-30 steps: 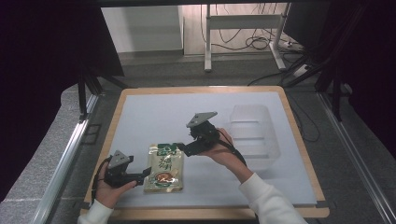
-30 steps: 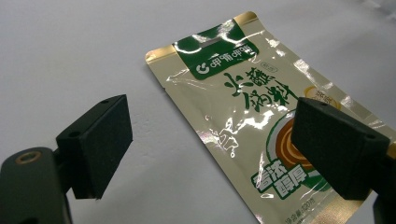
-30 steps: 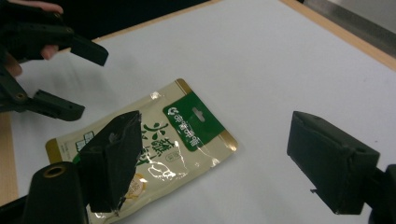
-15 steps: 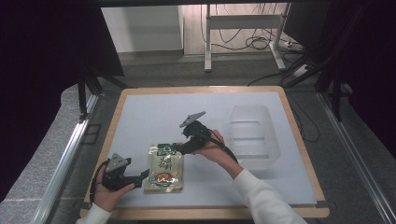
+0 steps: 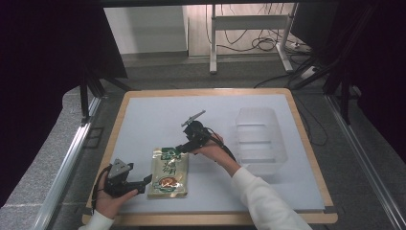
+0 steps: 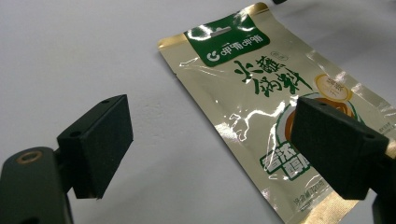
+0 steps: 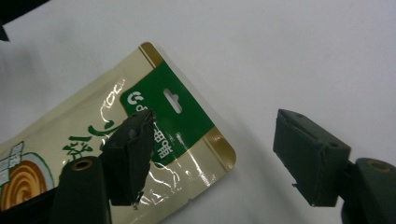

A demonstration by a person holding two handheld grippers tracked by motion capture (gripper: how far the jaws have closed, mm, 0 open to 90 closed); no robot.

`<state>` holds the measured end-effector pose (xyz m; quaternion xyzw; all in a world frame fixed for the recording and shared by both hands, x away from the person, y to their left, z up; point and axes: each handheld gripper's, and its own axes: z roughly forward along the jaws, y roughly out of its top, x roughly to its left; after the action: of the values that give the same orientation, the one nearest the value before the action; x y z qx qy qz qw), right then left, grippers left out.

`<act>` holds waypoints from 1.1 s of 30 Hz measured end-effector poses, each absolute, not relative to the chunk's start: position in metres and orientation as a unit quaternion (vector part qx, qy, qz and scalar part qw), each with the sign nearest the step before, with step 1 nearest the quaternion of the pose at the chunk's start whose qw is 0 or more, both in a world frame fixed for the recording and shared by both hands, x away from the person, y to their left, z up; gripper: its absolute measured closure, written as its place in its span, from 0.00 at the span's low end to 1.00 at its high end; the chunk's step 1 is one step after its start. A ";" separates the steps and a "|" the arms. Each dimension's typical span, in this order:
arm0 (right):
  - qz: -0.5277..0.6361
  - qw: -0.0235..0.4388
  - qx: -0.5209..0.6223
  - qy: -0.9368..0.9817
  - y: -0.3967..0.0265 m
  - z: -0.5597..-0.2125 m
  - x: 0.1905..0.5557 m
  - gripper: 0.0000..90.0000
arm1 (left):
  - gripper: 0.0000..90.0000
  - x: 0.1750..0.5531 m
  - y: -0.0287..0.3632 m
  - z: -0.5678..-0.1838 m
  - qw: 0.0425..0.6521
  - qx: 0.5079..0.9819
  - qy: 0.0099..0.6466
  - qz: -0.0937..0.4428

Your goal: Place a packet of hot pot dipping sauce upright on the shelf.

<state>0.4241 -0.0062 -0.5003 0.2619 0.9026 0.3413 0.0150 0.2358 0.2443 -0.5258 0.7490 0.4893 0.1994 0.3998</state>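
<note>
High view: the seasoning packet (image 5: 168,171) lies flat on the counter (image 5: 143,120), between the left gripper (image 5: 141,184) and the right gripper (image 5: 178,148); contact is hard to judge here.

Left gripper view: jaws open, straddling the packet's lower edge.

Right gripper view: jaws have just been closing, not yet clamped, across the green header corner. Step: approach. Next: lower, close on that corner.

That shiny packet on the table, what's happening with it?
A person holds a two-jaw gripper in each hand over a flat food pouch lying on the white table. The right gripper has come down to the pouch's green top end, its jaws just closing but still apart. The left gripper waits open by the bottom end.
</note>
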 end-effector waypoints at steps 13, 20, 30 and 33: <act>0.309 -0.024 0.248 0.918 0.001 -0.520 0.427 0.45 | 0.15 0.237 0.244 -0.526 0.400 0.751 0.487 0.198; 0.310 -0.039 0.235 0.921 -0.001 -0.519 0.425 0.50 | 0.15 0.237 0.245 -0.526 0.402 0.751 0.486 0.198; 0.323 -0.082 0.202 0.921 -0.004 -0.506 0.417 0.59 | 0.15 0.241 0.246 -0.525 0.403 0.751 0.484 0.197; 0.318 -0.077 0.202 0.923 -0.003 -0.509 0.416 0.60 | 0.15 0.241 0.245 -0.525 0.404 0.752 0.483 0.196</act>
<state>0.4157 -0.0028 -0.5095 0.2015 0.9233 0.3176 -0.0770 0.2410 0.2452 -0.5250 0.7518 0.4829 0.1964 0.4037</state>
